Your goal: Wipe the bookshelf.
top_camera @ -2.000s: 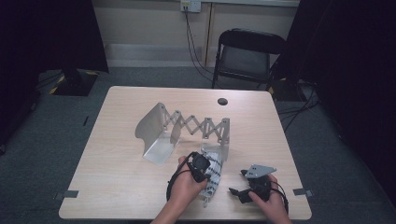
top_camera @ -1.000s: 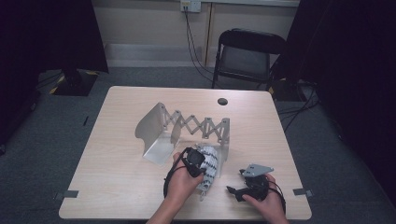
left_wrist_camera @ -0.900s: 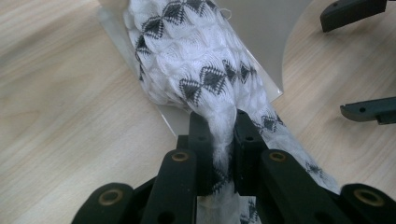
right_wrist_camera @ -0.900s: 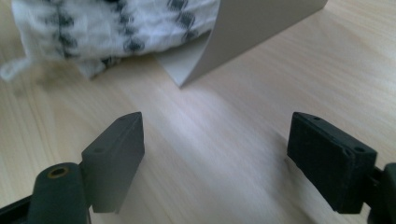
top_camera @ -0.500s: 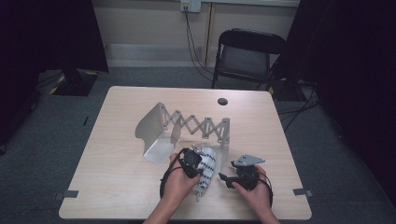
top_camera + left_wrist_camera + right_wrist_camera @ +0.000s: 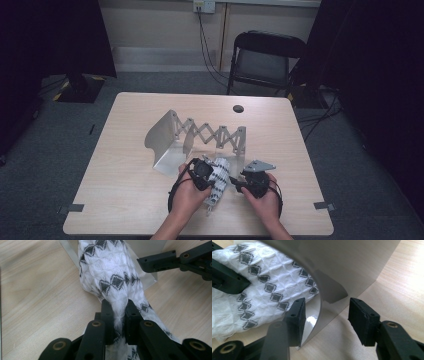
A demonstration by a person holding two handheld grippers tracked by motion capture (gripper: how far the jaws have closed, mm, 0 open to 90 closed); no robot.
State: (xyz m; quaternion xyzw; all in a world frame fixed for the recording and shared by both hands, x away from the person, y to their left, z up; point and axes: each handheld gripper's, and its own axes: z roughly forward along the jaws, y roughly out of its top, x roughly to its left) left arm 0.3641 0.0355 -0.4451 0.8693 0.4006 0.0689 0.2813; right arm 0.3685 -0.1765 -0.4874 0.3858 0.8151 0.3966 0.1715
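Observation:
A white cloth (image 6: 218, 179) with black diamond patterns lies on the wooden table (image 6: 125, 175), in front of a metal scissor rack (image 6: 210, 134). My left gripper (image 6: 205, 175) is shut on it; in the left gripper view the cloth (image 6: 112, 272) is pinched between the jaws of that gripper (image 6: 117, 308). My right gripper (image 6: 235, 183) is just right of the cloth. Its jaws (image 6: 325, 315) have just been closing and stand either side of a curved metal sheet (image 6: 352, 267), apart from it. The cloth (image 6: 262, 285) lies beyond the left jaw. The right gripper (image 6: 160, 262) also appears in the left gripper view.
The rack's curved end plate (image 6: 161, 137) stands at the left, its other end (image 6: 242, 140) behind my right hand. A dark round hole (image 6: 238, 108) sits near the table's far edge. A black chair (image 6: 265, 55) stands beyond the table.
My right gripper has moved left, up to the cloth and the metal sheet, and its jaws have narrowed. The left gripper keeps hold of the cloth and has hardly moved.

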